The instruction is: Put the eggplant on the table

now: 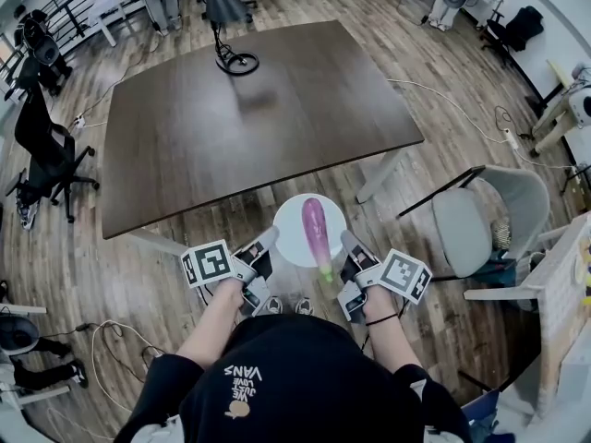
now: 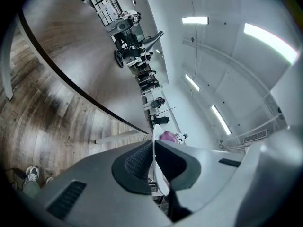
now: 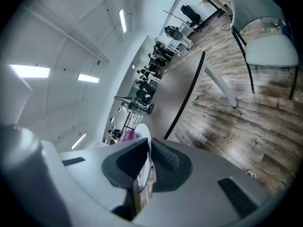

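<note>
Both grippers are on the plate, one at each side. The left gripper has its jaws nipped shut on the left rim, with the thin white edge caught between the pads. The right gripper clamps the right rim the same way. The eggplant lies lengthwise on the plate, its purple body pointing toward the table and its green stem end toward the person. Plate and eggplant hang over the floor, just short of the table's near edge and close in front of the person. They are not yet over the tabletop.

I read this as the carry step: the load is in hand, the delivery not made. The next move, as I judge it, calls for both grippers to go forward together and level. That brings the plate over the near edge and down onto the dark top. The near half of the table is bare, and a black stand sits well apart at the far end. The catch is that the eggplant is loose and round, and its stem end seems to reach past the near rim. Any tilt or uneven pace between the hands could roll it off.
</note>
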